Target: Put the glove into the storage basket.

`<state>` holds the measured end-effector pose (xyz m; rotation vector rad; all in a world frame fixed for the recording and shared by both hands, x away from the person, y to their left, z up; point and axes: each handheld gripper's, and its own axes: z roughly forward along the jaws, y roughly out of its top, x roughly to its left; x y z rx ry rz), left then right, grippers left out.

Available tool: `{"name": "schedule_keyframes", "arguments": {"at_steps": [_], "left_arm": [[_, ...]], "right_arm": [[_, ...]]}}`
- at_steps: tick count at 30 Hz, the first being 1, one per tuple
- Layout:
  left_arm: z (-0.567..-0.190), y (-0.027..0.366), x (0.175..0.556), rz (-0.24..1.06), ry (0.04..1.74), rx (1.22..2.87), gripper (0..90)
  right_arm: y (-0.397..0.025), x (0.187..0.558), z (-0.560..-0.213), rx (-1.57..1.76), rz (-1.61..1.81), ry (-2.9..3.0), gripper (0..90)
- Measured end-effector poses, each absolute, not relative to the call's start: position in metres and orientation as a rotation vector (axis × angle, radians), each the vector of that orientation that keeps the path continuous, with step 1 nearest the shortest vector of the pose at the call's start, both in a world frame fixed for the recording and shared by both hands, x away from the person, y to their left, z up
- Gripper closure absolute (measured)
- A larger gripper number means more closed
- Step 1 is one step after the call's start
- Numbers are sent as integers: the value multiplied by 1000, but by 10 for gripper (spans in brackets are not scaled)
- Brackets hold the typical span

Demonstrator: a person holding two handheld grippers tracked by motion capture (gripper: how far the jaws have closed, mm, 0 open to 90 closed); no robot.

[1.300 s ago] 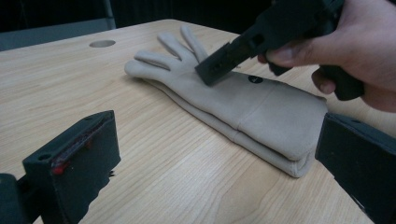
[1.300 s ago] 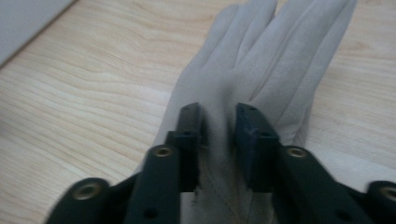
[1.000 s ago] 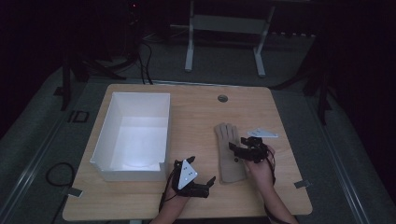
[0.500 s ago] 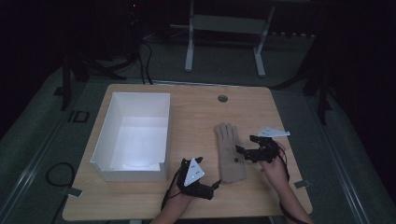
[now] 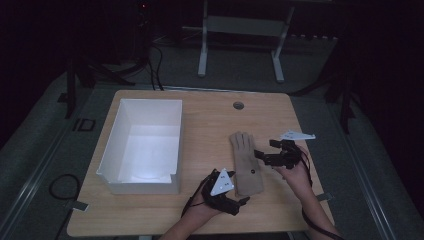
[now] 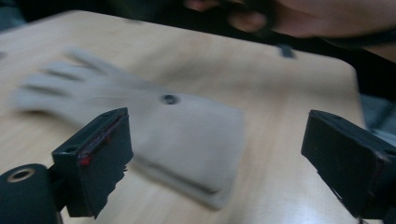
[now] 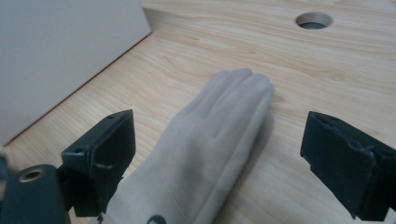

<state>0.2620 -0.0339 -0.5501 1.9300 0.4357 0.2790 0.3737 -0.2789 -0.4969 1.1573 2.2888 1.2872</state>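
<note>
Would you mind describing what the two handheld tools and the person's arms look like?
Both tools are black with two blocky jaws. The left tool and right tool each carry a pale grey three-cornered plate and trail a dark cable. The left one's jaw shows red edging. The forearms appear bare, without sleeves.

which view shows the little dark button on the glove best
The left gripper view: the button sits in the open on the glove, though slightly blurred. The right gripper view cuts it off at the bottom edge, and the high view shows it as a tiny dot.
</note>
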Motion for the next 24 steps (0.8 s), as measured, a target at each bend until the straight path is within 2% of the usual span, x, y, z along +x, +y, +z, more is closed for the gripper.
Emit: {"name": "schedule_keyframes", "arguments": {"at_steps": [6, 9, 11, 16, 21, 24], "left_arm": [[-551, -59, 272, 248, 334, 2050, 221], [-553, -66, 277, 249, 309, 2101, 297], [-554, -69, 282, 256, 300, 2148, 335], [-561, -69, 292, 250, 296, 2229, 352], [-570, -64, 300, 206, 331, 2248, 372], [-571, -65, 301, 200, 334, 2246, 385]], "right_arm": [[-270, 397, -500, 1184, 1273, 2301, 254], [-265, 409, -506, 1213, 1225, 2312, 322], [-263, 417, -511, 1233, 1207, 2323, 335], [-260, 434, -530, 1329, 1110, 2360, 328], [-258, 443, -548, 1397, 1102, 2417, 307], [-257, 446, -551, 1396, 1097, 2470, 338]]}}
